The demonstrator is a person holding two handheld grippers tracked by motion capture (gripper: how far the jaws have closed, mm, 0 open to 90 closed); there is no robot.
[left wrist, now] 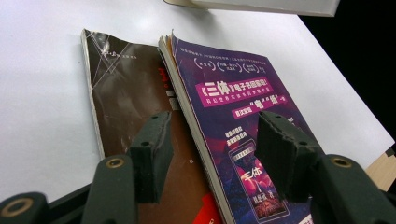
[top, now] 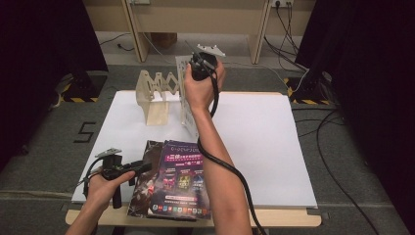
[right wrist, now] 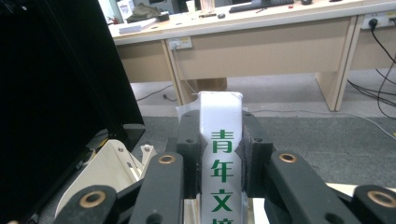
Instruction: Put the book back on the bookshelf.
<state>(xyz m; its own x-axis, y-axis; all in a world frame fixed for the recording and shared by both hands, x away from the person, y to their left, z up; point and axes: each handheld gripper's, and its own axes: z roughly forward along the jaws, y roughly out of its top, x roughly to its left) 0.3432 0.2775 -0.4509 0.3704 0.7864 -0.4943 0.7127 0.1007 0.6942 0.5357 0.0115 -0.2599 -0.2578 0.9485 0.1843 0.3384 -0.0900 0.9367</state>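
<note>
**Jaws clamped on the white book, other pair spread**

Pinching a white book (right wrist: 219,154) by its spine, my right gripper (top: 202,66) holds it upright above the far edge of the table (top: 274,147), just beside the wooden rack (top: 156,90). My left gripper (top: 120,171) hangs with jaws spread, gripping nothing, over the brown book (left wrist: 126,93) and the purple book (left wrist: 233,107) lying overlapped at the near edge.

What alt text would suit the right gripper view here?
The right gripper is shut on the spine of a white book with green characters, held upright. Behind it are grey carpet, a wooden desk and, lower left, a pale wooden rack.
</note>
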